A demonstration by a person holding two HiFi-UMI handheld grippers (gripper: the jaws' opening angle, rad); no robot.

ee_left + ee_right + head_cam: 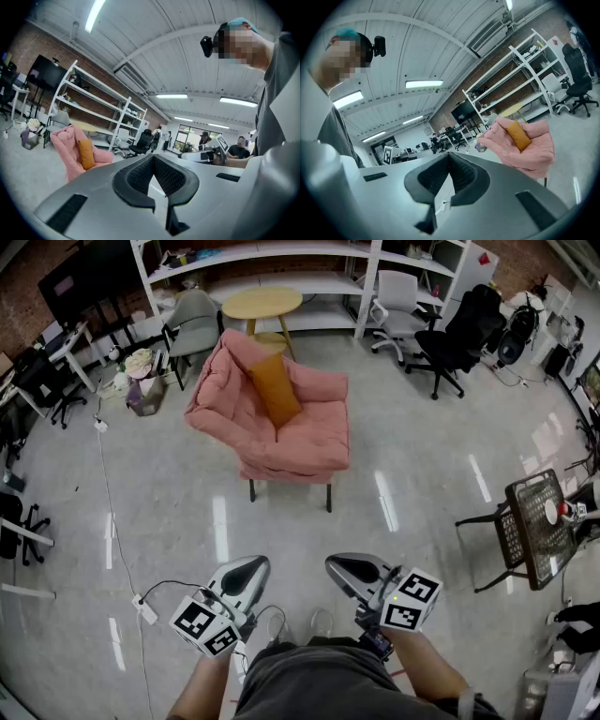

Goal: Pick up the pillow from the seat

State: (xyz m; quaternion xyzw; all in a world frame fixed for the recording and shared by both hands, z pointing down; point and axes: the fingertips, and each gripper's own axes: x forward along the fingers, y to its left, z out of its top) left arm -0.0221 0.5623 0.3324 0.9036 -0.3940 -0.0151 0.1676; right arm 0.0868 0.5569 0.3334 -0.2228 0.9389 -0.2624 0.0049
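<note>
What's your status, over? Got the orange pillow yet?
Left hand-held gripper, right hand-held gripper: shut, empty. Orange pillow untouched on pink armchair seat. Only floor in between.

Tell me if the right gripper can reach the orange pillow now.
Probably not yet: the right gripper sits near the person's body, with open floor between it and the pillow on the pink armchair. Nothing blocks the way.

Round wooden table (262, 303) at 12 o'clock, standing before white shelving (281, 251). Grey chair (192, 320) at 11 o'clock. Black office chair (459, 334) at 2 o'clock. Black mesh chair (530, 531) at 3 o'clock. White cable (108, 512) trails over the floor (422, 474) at 9 o'clock.
</note>
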